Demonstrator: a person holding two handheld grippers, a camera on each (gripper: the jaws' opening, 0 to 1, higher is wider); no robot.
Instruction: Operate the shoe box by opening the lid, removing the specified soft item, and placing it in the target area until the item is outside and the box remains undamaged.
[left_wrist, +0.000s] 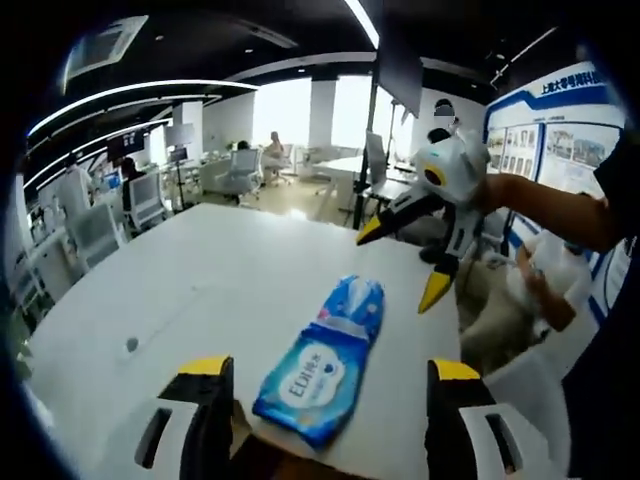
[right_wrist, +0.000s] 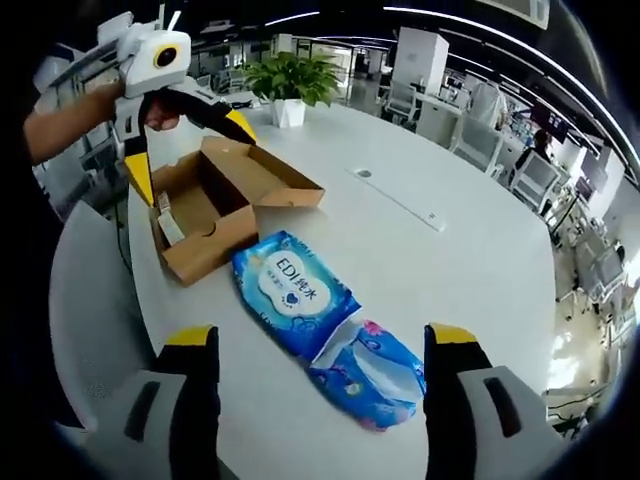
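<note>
Box (right_wrist: 215, 205): brown cardboard, lid open, on white table (right_wrist: 450, 230) at left in right gripper view, beside blue wipes pack (right_wrist: 290, 290). Second blue pack (right_wrist: 370, 375) touching it, right. Plant (right_wrist: 290, 85) behind. Left gripper (right_wrist: 185, 150): over box, jaws spread, empty. Right gripper (left_wrist: 400, 260): above table, jaws spread, empty.
</note>
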